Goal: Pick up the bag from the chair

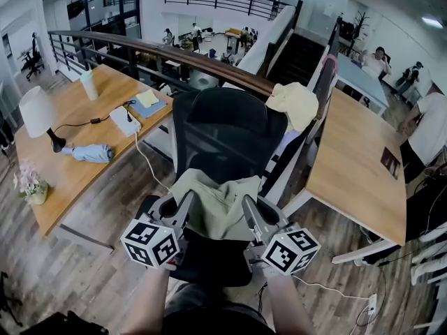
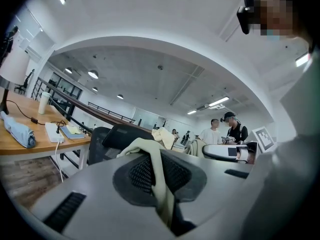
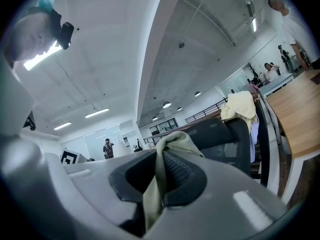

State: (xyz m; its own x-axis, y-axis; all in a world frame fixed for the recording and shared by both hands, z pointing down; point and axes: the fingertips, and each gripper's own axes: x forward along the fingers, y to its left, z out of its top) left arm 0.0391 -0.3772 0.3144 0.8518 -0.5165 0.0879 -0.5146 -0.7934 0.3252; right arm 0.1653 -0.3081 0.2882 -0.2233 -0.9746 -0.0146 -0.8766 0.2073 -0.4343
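A pale olive cloth bag (image 1: 218,202) hangs over the seat of the black mesh office chair (image 1: 227,132), held by both grippers. My left gripper (image 1: 186,202) is shut on the bag's left edge, and my right gripper (image 1: 248,205) is shut on its right edge. In the left gripper view a strip of the bag's fabric (image 2: 159,176) runs down between the dark pads. The right gripper view shows the same: a fold of the bag (image 3: 161,176) pinched between the pads, with the chair back (image 3: 220,134) behind it.
A wooden desk (image 1: 66,176) on the left carries a lamp (image 1: 38,114), a folded umbrella (image 1: 91,152), a cup (image 1: 89,84) and a flower pot (image 1: 31,183). Another desk (image 1: 356,166) stands right. A yellow cloth (image 1: 295,103) drapes a second chair. People stand far right.
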